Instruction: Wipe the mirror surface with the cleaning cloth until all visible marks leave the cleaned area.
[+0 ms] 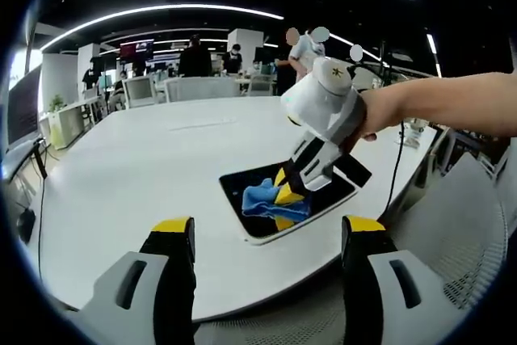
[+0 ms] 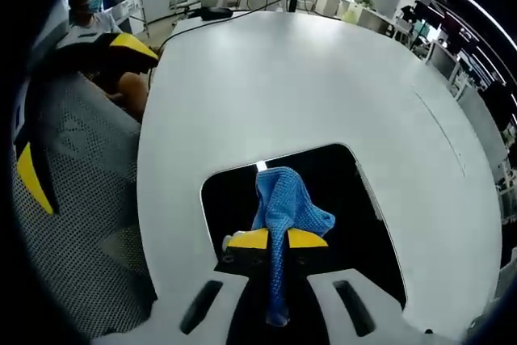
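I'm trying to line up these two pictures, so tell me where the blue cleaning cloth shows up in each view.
Left gripper view: the blue cleaning cloth lies right of centre on the dark mirror, under the right gripper reaching in from the right.
Right gripper view: the cloth sits low in the middle, pinched between that gripper's yellow-tipped jaws and draped onto the mirror.
Shared landmark: the white table around the mirror.

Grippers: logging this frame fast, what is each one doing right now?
Left gripper: open, holding nothing, above the table edge.
Right gripper: shut on the blue cloth, over the mirror.
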Demonstrator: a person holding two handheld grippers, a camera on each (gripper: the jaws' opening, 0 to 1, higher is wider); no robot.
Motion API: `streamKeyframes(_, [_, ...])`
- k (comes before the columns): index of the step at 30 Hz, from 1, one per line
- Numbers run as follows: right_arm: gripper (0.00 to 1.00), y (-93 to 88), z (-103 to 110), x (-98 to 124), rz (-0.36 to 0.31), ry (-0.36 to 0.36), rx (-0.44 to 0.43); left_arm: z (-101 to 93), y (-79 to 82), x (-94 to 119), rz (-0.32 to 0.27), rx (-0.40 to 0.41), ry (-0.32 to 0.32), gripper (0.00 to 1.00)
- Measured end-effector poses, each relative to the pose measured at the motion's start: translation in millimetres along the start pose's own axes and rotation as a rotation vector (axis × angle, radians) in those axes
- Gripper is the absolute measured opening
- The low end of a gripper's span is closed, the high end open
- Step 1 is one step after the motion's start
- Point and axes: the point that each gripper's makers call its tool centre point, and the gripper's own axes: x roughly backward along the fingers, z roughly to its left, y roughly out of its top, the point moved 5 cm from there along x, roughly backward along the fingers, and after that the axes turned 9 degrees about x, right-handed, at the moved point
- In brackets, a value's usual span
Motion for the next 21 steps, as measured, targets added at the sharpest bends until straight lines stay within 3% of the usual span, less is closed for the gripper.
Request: streamKeyframes(21, [0.00,-0.7,36.1,7.2,-0.012,0.029,0.011,0.4,-0.5,-0.1,0.001,0.000,0.000,0.72])
